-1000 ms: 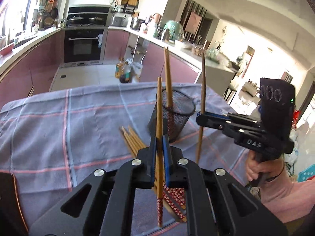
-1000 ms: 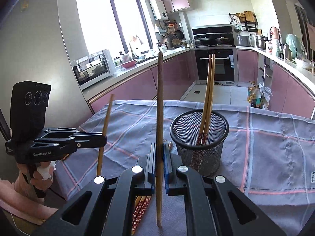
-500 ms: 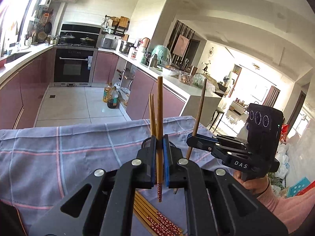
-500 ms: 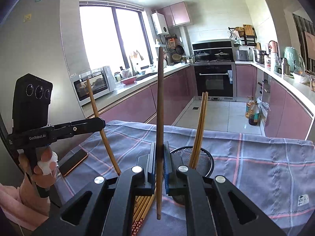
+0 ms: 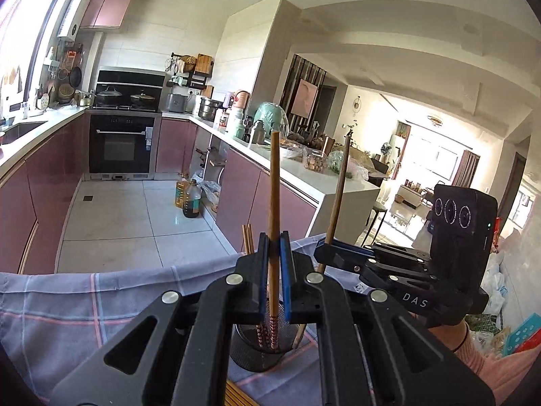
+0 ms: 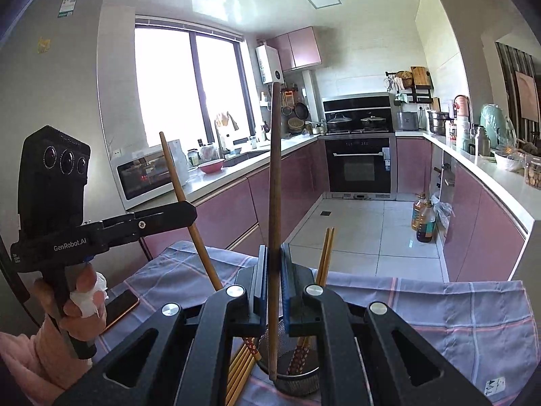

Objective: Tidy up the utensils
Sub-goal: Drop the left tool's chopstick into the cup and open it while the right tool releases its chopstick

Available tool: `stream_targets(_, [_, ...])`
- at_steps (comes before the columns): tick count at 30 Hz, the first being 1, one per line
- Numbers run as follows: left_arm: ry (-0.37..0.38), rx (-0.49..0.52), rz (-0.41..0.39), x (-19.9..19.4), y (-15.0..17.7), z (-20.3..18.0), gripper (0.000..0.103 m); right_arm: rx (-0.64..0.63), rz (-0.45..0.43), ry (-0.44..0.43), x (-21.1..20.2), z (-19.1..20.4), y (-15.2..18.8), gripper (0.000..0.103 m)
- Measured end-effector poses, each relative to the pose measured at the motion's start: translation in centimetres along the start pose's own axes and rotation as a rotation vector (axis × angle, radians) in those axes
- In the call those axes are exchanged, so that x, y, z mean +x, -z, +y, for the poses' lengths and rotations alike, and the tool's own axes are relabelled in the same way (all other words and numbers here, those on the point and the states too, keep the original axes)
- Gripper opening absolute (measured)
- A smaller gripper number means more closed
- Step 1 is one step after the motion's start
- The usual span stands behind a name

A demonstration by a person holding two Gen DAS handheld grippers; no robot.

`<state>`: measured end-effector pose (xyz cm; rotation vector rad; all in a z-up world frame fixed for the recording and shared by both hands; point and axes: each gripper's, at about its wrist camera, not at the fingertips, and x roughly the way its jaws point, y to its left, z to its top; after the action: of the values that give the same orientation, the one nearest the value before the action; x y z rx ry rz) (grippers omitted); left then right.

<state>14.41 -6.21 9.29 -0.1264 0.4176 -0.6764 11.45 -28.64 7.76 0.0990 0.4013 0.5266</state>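
A: Start nearest the cameras. What are the two tools doing?

B: The left gripper (image 5: 274,280) is clamped on a light chopstick (image 5: 273,223) that stands nearly upright, long axis vertical, its red patterned end down inside the mesh cup (image 5: 252,355). The right gripper (image 6: 274,284) pinches a darker chopstick (image 6: 274,203), also close to vertical, blunt top up, lower tip down within the cup's rim (image 6: 297,384).

A: So both sticks are over the cup?

B: Yes, both lower ends sit inside its mouth. In the left view the dark stick leans slightly, top tipped to the right. Two more chopsticks (image 6: 327,253) already stand in the cup, tops leaning a little right in the right view.

A: How much room is there around the rim?

B: Little. The two grippers come at it from opposite sides, and their fingers crowd just above the opening. Beside the cup a bundle of loose chopsticks (image 6: 241,365) lies flat on the checked cloth (image 6: 456,308), touching or nearly touching its base; I cannot tell which.

A: And farther out?

B: A phone (image 6: 121,304) lies near the cloth's left edge in the right view, well apart from the cup. The cloth's far edge drops to open tiled floor (image 5: 135,209), with oil bottles (image 5: 187,198) against the cabinets and an oven (image 6: 360,165) at the far wall
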Motion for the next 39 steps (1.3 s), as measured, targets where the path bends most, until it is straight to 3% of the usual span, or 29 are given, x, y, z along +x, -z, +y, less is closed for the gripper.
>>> stream_targets(9, [-0.048, 0.052, 0.109, 3.3, 1.3, -1.1, 0.007, 0.024, 0.064, 0.038, 3.0, -0.9, 1.0, 0.006])
stream_targets(21, [-0.058, 0.072, 0.275, 7.8, 4.1, 0.3, 0.007, 0.077, 0.276, 0.061, 6.7, -2.7, 4.3, 0.006])
stream_targets(31, [-0.089, 0.047, 0.294, 10.4, 3.7, 1.9, 0.008, 0.116, 0.301, 0.072, 8.1, -3.5, 4.9, 0.008])
stream_targets(37, [-0.095, 0.017, 0.284, 10.1, 4.6, 2.7, 0.011, 0.114, 0.271, 0.072, 7.0, -3.1, 5.0, 0.021])
stream_targets(39, [-0.106, -0.002, 0.267, 9.3, 5.0, 3.1, 0.012, 0.107, 0.256, 0.069, 6.5, -2.9, 4.9, 0.033])
